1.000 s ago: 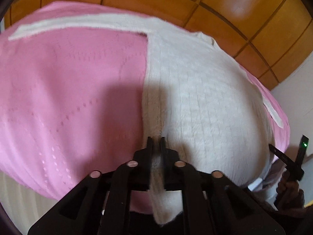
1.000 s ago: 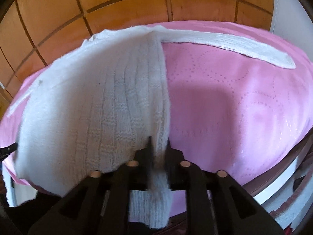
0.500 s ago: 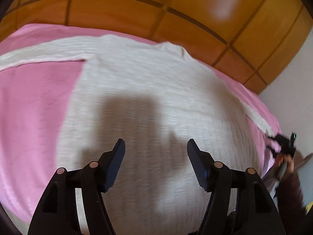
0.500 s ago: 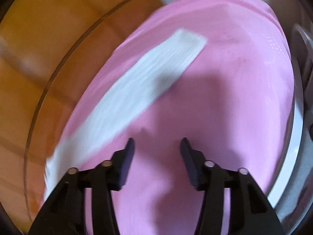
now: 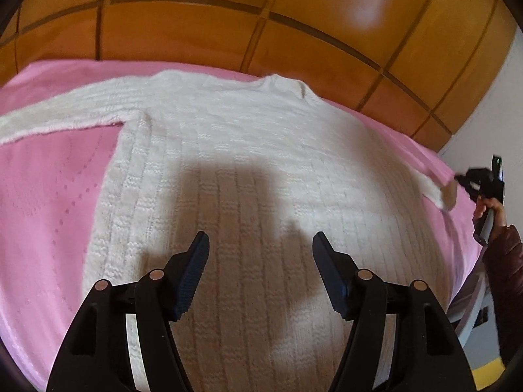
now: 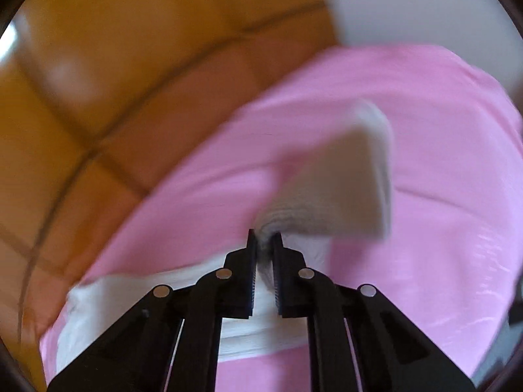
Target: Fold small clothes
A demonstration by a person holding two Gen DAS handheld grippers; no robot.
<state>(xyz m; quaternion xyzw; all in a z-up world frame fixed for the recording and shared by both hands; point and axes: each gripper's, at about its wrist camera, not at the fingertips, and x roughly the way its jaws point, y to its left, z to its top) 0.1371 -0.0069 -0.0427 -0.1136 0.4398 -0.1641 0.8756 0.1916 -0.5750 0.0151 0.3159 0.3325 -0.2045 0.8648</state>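
The white knitted sweater (image 5: 248, 170) lies spread flat on the pink bedspread (image 5: 49, 202), its collar toward the wooden headboard (image 5: 228, 26) and its hem nearest me. One sleeve (image 5: 59, 117) stretches out to the left across the pink cloth. The other sleeve runs off to the right, and its cuff (image 6: 340, 189) is lifted off the bedspread, standing up and folded over in a blur.

My right gripper (image 6: 264, 245) has just closed its fingers on that right sleeve, near the cuff: the two black pads are pressed nearly together with the white knit pinched between them, and more of the sleeve trails beneath them across the pink. From the left camera the same gripper (image 5: 470, 179) shows small at the far right edge of the bed, held in my hand (image 5: 490, 209) with a dark red jacket sleeve (image 5: 506, 254) behind it, the white cuff at its tip.

My left gripper (image 5: 260, 271) hangs over the lower middle of the sweater's body with its fingers spread wide and nothing between them; I cannot tell whether the tips touch the knit. Its shadow falls on the ribbed fabric just ahead.

Behind the bed the headboard is orange-brown panelling with dark grooves, and a pale wall (image 6: 425, 3) meets it on the right.
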